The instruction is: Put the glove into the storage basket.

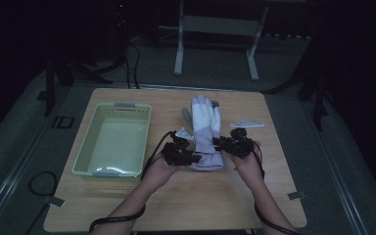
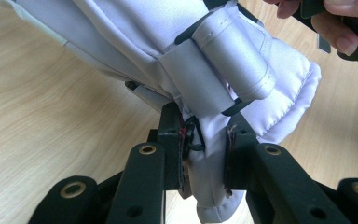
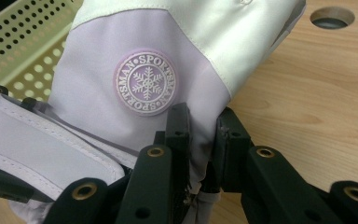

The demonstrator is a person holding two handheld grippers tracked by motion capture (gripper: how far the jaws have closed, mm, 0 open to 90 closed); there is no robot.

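One white and pale-lilac padded ski glove [image 1: 205, 128] on the table, with one round snowflake badge [image 3: 145, 83] on its cuff. One pale green perforated plastic basket [image 1: 86, 147], carrying two grey handle clips on its short rims. One light wooden tabletop [image 1: 186, 196], and one round hole [image 3: 332, 17] cut into it. Two black two-jaw grippers: left gripper [image 1: 178, 152], right gripper [image 1: 237, 142]. Two hands [image 1: 159, 169] holding them, one apiece. Two black cables trailing off. One small white flat piece [image 1: 247, 124] lying beside the glove, kind unclear. One grey metal stand frame [image 1: 215, 24] on the floor beyond.
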